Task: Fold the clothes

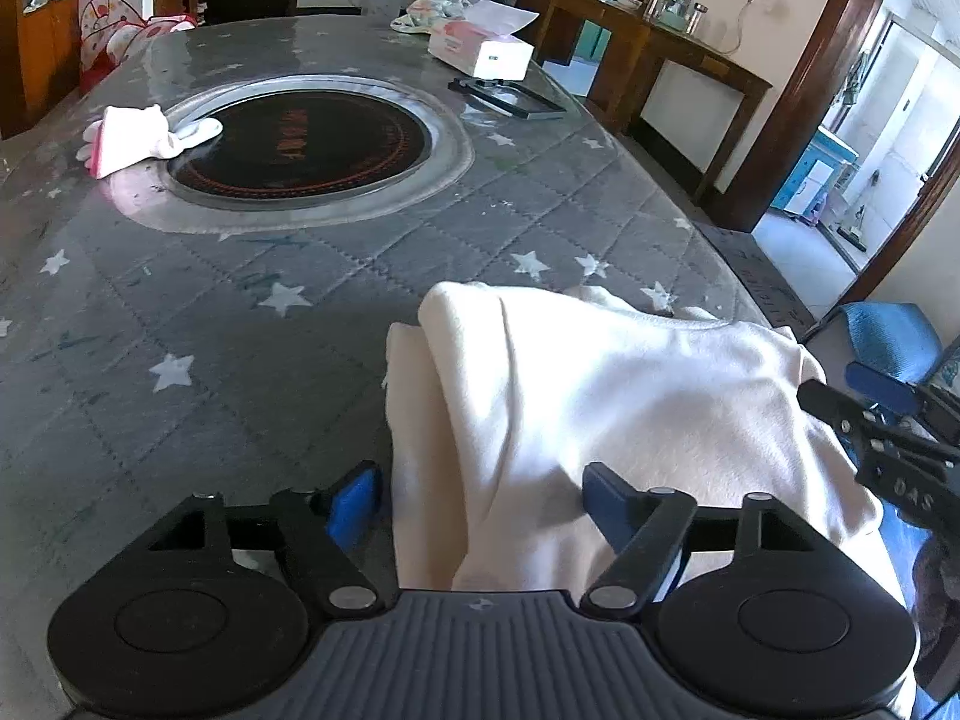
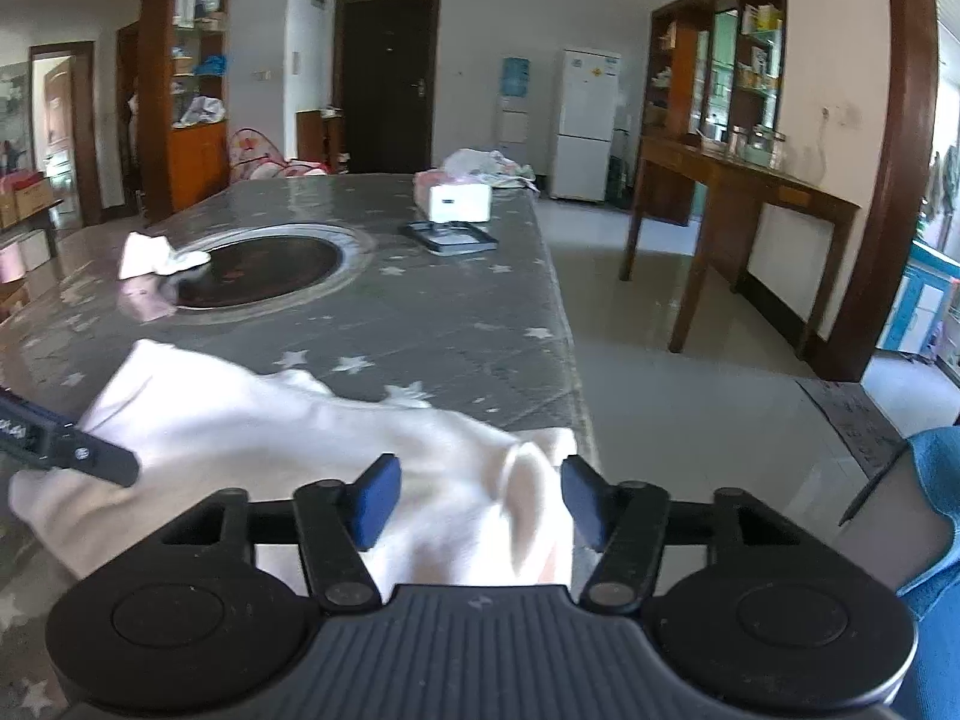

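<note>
A cream-white garment [image 1: 612,396] lies bunched on the near edge of the grey star-patterned table [image 1: 240,312]. My left gripper [image 1: 480,495] is open, its blue pads on either side of the cloth's near fold. My right gripper [image 2: 480,495] is also open, with a raised fold of the same garment [image 2: 336,450] between its pads at the table's near right corner. The right gripper also shows at the right edge of the left wrist view [image 1: 888,420]. The left gripper's finger shows at the left of the right wrist view [image 2: 66,447].
A small folded pink-white garment [image 1: 135,138] lies by the round black inset plate [image 1: 300,141]. A white tissue box [image 1: 480,48] and a black tray [image 1: 510,99] sit at the far end. A wooden side table [image 2: 744,192] stands right; a blue chair [image 1: 888,342] is near.
</note>
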{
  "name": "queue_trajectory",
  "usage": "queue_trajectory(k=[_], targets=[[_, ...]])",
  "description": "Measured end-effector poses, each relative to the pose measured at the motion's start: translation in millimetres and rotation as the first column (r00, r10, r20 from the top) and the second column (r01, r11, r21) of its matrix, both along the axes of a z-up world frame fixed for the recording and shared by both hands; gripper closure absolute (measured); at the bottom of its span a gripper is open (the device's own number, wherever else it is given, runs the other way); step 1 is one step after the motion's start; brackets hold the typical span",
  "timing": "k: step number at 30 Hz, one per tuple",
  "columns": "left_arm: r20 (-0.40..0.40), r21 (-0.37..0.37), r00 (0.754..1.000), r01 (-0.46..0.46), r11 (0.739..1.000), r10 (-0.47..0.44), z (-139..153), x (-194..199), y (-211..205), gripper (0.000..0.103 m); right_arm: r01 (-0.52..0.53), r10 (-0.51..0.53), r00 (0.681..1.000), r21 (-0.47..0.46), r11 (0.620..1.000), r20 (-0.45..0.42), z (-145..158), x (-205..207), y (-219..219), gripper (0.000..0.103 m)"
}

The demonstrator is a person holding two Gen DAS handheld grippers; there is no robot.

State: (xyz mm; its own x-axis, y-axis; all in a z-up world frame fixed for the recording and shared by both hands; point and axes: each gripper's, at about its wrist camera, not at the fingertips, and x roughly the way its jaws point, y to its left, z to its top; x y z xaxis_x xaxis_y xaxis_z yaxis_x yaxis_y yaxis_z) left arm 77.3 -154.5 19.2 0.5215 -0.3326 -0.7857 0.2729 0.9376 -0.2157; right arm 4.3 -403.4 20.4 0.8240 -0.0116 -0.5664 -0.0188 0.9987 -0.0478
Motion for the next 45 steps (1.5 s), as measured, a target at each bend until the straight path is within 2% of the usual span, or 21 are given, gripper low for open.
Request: queue_trajectory(k=[2,4,6,16,25,29,34,39,42,45], targets=[[0.005,0.006,1.000,-0.005,1.000,0.005,-0.1,-3.9,0.8,0.018,-0.013,0.013,1.000,0.010,1.000,-0.002,0.0,-4.5,5.1,0.022],[0.015,0.012,1.000,-0.008,1.000,0.007,0.4,-9.2,2.4,0.015,-0.024,0.024,1.000,0.018,1.000,-0.004,-1.3,-9.5,10.5,0.020],[0.023,0.016,1.000,-0.007,1.000,0.007,0.9,-14.1,3.9,0.012,-0.027,0.028,1.000,0.027,0.999,-0.009,-3.6,-14.9,16.2,0.012],[0.062,0.034,0.998,-0.024,0.999,0.022,2.1,-39.0,13.6,0.000,-0.031,0.031,0.999,0.052,0.998,-0.011,-10.9,-37.9,28.6,0.000],[0.065,0.063,0.997,-0.052,0.997,0.048,-4.8,-54.8,18.9,0.000,-0.019,0.018,1.000,0.064,0.998,0.016,-6.6,-44.5,35.6,0.000],[0.067,0.073,0.995,-0.073,0.995,0.068,-6.4,-55.8,24.6,0.000,-0.071,0.067,0.996,0.084,0.994,0.051,3.7,-44.6,41.9,0.000],[0.070,0.074,0.993,-0.104,0.992,0.099,-6.6,-55.8,33.6,0.000,-0.138,0.140,0.990,0.180,0.974,0.003,-2.9,-31.0,42.0,0.000],[0.067,0.067,0.989,-0.134,0.989,0.129,-6.5,-55.2,43.0,0.000,-0.094,0.107,0.993,0.190,0.977,-0.055,-17.5,-21.2,35.5,0.000],[0.063,0.058,0.987,-0.150,0.987,0.146,-6.3,-55.0,48.5,0.000,-0.108,0.120,0.992,0.194,0.975,-0.047,-11.0,-21.6,34.5,0.000],[0.062,0.058,0.986,-0.159,0.986,0.155,-6.4,-57.4,50.9,0.000,-0.118,0.124,0.992,0.161,0.980,-0.032,-1.3,-11.6,39.6,0.000]])
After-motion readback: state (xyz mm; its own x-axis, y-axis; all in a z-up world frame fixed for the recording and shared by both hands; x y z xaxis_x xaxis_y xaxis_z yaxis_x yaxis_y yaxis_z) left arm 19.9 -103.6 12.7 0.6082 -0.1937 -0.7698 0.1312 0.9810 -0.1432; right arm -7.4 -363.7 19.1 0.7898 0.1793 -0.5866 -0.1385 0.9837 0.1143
